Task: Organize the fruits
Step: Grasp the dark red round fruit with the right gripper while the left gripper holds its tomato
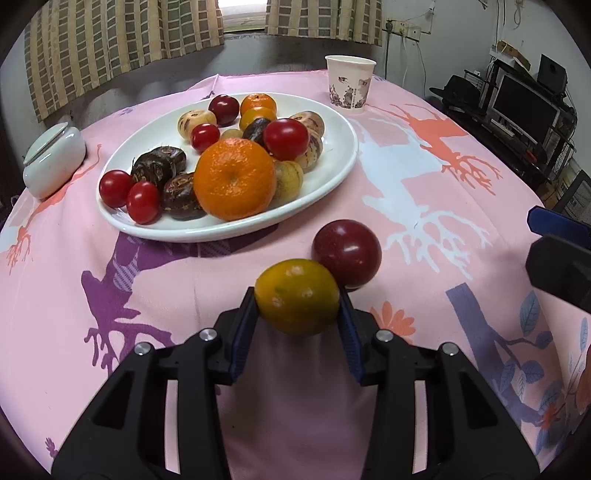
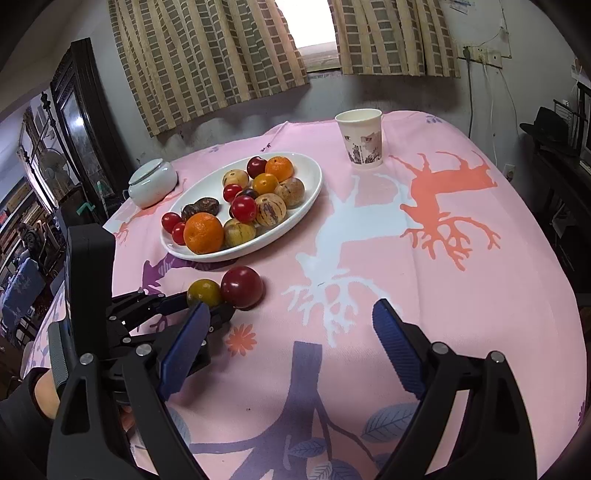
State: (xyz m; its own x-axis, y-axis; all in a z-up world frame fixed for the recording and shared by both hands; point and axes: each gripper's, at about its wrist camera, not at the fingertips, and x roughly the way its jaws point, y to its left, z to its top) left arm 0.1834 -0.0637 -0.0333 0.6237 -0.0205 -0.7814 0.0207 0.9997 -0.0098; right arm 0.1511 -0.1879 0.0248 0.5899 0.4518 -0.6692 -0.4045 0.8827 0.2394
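Two fruits lie on the pink worktop (image 1: pixel 424 206) just off the white plate's (image 1: pixel 343 173) near rim: the left tool (image 1: pixel 297 310) pinches the yellow-green citrus (image 1: pixel 297 295), touching a dark red plum (image 1: pixel 347 253), while the right tool (image 2: pixel 286 328) hangs spread over bare cloth.

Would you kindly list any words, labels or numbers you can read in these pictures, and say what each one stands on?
None can be read.
Paper cup: a printed picture only, any lettering too small to tell.
White lidded jar: no marking visible.
Pink tablecloth: deer and tree shapes, no text.
Papers on the far wall: too blurred.
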